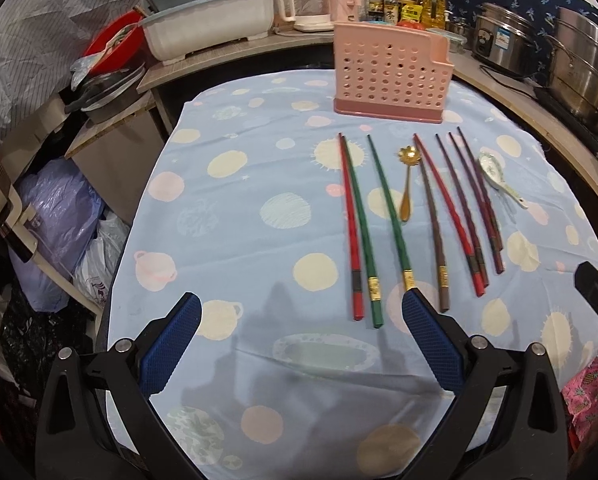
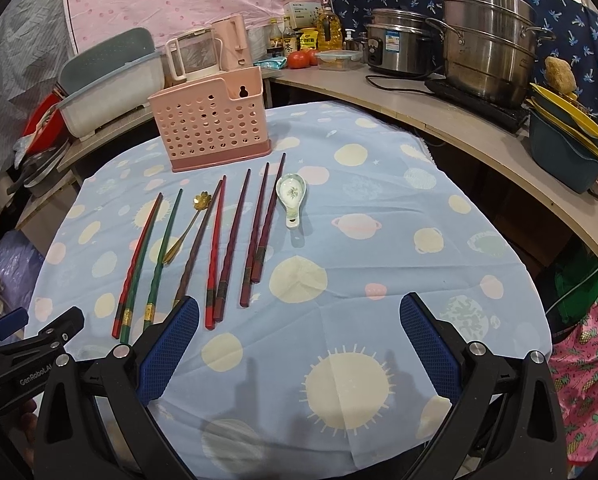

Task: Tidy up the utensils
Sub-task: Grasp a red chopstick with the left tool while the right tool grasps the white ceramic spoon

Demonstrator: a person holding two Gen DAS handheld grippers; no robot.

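A pink perforated utensil holder [image 1: 391, 76] [image 2: 215, 132] stands upright at the far side of the blue dotted tablecloth [image 1: 239, 240] [image 2: 359, 248]. In front of it lie several chopsticks in a row: red [image 1: 349, 228] [image 2: 139, 256], green [image 1: 389, 216] [image 2: 165, 248], brown [image 1: 433, 236] and dark purple [image 2: 259, 224]. A gold flower spoon [image 1: 406, 184] [image 2: 187, 228] lies among them. A white ceramic spoon [image 1: 499, 180] [image 2: 293, 198] lies at the right end. My left gripper [image 1: 301, 300] is open and empty, near the chopsticks' near ends. My right gripper [image 2: 299, 304] is open and empty above the cloth.
A wooden counter curves behind and to the right, carrying steel pots [image 2: 487, 36], a rice cooker [image 2: 399, 44], bottles, a pink kettle [image 2: 231, 40] and a grey dish tub [image 1: 207, 28]. Blue and yellow bowls [image 2: 567, 148] are stacked at the right. Bags [image 1: 59, 232] sit below left.
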